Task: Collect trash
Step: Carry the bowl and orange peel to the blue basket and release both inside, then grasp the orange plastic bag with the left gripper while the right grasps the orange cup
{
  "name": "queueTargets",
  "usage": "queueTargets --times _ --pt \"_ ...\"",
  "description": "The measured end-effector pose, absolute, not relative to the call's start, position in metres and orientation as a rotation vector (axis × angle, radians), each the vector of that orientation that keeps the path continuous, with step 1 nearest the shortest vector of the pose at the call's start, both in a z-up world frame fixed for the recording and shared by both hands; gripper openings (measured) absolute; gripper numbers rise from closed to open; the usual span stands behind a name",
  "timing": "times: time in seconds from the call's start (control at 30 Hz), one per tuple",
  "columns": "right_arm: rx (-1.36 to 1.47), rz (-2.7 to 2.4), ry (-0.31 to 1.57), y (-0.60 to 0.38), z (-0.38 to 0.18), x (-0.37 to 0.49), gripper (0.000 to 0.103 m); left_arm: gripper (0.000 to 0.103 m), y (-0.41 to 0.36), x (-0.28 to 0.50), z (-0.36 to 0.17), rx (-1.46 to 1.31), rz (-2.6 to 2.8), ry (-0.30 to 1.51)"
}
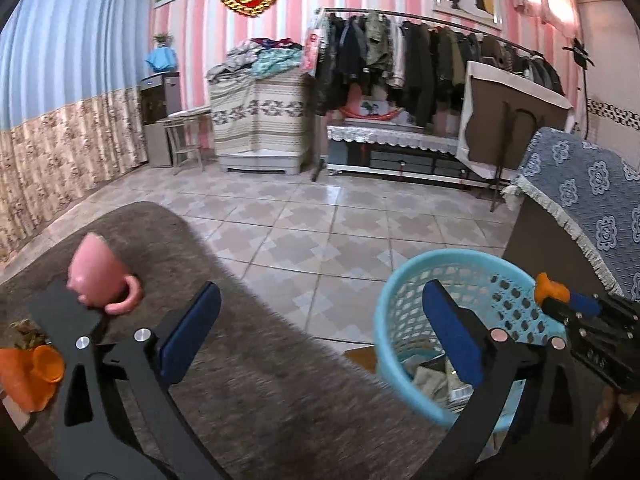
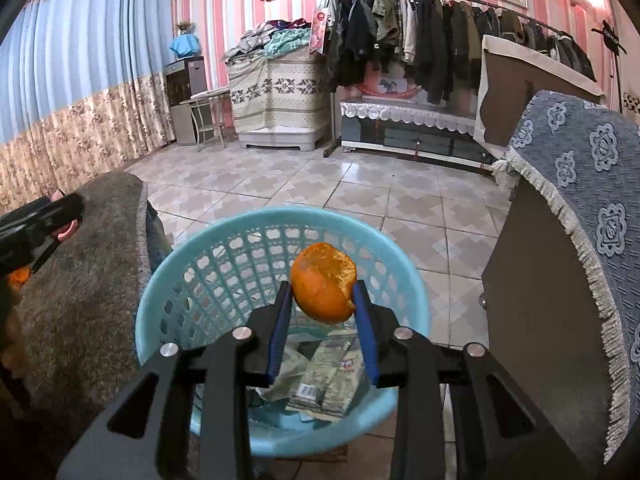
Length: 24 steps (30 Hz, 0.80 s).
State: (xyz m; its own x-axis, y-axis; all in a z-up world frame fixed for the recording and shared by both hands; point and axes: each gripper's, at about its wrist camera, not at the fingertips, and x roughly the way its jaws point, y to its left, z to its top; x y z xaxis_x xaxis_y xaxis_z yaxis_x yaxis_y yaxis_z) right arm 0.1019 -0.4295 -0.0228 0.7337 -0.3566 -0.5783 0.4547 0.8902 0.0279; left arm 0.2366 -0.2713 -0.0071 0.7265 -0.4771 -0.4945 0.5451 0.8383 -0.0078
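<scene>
The orange peel point(image 2: 323, 289) sits pinched between the 2 blue pads of the right gripper point(image 2: 322, 300), which is clenched on it, and it hangs over the open mouth of the light blue basket point(image 2: 224, 240); in the left wrist view the same peel point(image 1: 551, 287) shows at about 3 o'clock, just past the basket's rim point(image 1: 400, 288). Inside the basket lie crumpled wrappers point(image 2: 328, 380), greenish and printed, though what they are exactly is hard to read. The basket stands on the tiled floor point(image 2: 360, 192), between a brown fuzzy table cover point(image 2: 80, 288) at 9 o'clock and a cabinet draped in a blue patterned cloth point(image 2: 592, 208) at 3 o'clock. The left gripper point(image 1: 320, 328) is released, its fingers spread wide and holding nothing, poised above the table's edge. On that cover, at 9 o'clock in the left view, a pink cup point(image 1: 100, 276) lies tilted, with more orange peel pieces point(image 1: 36, 372) near it at 8 o'clock.
</scene>
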Motion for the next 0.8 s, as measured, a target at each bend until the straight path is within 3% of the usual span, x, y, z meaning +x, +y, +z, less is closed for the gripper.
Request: queueTargets --times 0.07,0.27,0.8 --pt "0.176 -0.455 0.568 -0.428 -0.018 0.104 0.07 0.098 -0.258 0.235 -0.004 0.147 -0.543 0.495" --pt "0.161 -0.488 0.549 -0.417 -0.01 0.106 0.092 0.098 -0.218 0.23 0.004 0.119 -0.475 0.489" --pt "0.154 -0.376 0.588 -0.346 -0.017 0.125 0.096 0.098 -0.074 0.229 -0.003 0.054 -0.231 0.525"
